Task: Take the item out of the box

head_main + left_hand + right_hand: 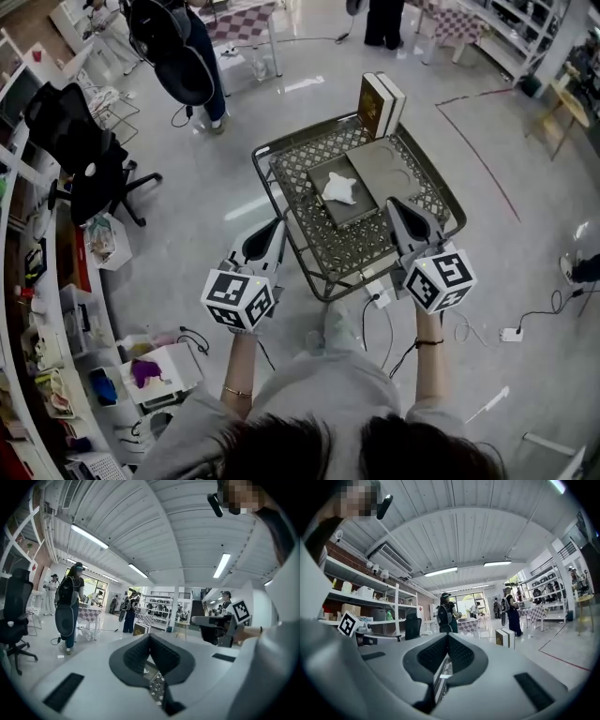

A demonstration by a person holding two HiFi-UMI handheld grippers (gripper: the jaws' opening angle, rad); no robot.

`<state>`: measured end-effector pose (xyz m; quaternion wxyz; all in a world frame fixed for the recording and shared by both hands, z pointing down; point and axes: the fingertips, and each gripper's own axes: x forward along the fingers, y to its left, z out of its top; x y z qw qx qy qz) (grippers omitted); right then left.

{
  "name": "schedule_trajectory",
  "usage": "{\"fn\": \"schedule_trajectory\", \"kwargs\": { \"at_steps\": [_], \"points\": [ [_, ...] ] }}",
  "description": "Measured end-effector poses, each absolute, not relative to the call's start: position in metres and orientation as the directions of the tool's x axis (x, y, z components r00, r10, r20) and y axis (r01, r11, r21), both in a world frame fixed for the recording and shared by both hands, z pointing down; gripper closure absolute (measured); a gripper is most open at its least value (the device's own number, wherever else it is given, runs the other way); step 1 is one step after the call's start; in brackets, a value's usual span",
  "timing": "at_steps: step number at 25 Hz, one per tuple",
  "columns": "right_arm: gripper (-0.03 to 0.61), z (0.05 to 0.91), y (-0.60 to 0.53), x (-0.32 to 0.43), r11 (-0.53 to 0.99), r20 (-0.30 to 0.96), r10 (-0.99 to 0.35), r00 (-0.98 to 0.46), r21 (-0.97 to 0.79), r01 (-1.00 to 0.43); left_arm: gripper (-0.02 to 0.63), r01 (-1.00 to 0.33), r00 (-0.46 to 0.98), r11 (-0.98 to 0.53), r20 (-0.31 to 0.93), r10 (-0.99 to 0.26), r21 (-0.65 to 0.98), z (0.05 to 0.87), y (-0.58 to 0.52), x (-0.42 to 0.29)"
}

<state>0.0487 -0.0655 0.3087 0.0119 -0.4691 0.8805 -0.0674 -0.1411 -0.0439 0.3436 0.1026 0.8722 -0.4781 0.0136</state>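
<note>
The step in hand looks like the approach: neither claw has reached the box yet, and the item is still inside it.

The left claw [277,225] has its jaws together with nothing between them. The right claw [394,204] is likewise pressed closed and empty. Both point roughly level towards the far side of the table [349,251].

The box [354,212] lies flat on the table, ahead of and between the two claws. It is already open, and what seems to be its lid [386,171] is folded out just ahead of the right claw. The item [339,188], a small crumpled white thing, rests in the open box. It is ahead of the left claw and off to its right, and ahead of the right claw and off to its left. The left claw sits by the table's near left rim, apart from the box. The right claw's tip is over or just beside the lid's near edge, and I cannot tell whether it touches. Two books [380,105] stand upright at the far edge, well beyond both claws.

The next move calls for one claw to spread its jaws, tip downward over the white item, close on it and lift it clear. The item looks soft and light, so the grip need only be gentle. The other claw may need to hold the box steady so it does not come up with the item.
</note>
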Motion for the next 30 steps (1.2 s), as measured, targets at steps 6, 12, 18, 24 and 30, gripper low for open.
{"fn": "schedule_trajectory", "kwargs": {
  "at_steps": [6, 12, 18, 24, 30],
  "points": [
    [0.558, 0.333, -0.099, 0.051, 0.548, 0.094, -0.818, -0.568, -0.174, -0.818, 0.597, -0.835, 0.544, -0.509, 0.172, -0.822, 0.209, 0.365, -0.069, -0.132],
    [0.558, 0.353, -0.131, 0.053, 0.559, 0.132, -0.797, -0.589, -0.206, -0.803, 0.597, -0.838, 0.54, -0.497, 0.209, -0.815, 0.226, 0.381, -0.096, -0.12],
    [0.558, 0.378, -0.153, 0.054, 0.582, 0.173, -0.763, -0.623, -0.238, -0.778, 0.595, -0.835, 0.546, -0.495, 0.24, -0.803, 0.241, 0.396, -0.115, -0.103],
    [0.558, 0.408, -0.177, 0.052, 0.607, 0.24, -0.718, -0.654, -0.246, -0.756, 0.597, -0.831, 0.551, -0.492, 0.271, -0.789, 0.258, 0.412, -0.137, -0.093],
    [0.558, 0.441, -0.201, 0.041, 0.583, 0.288, -0.702, -0.652, -0.294, -0.757, 0.596, -0.828, 0.561, -0.497, 0.339, -0.756, 0.26, 0.441, -0.158, -0.093]
  ]
}}
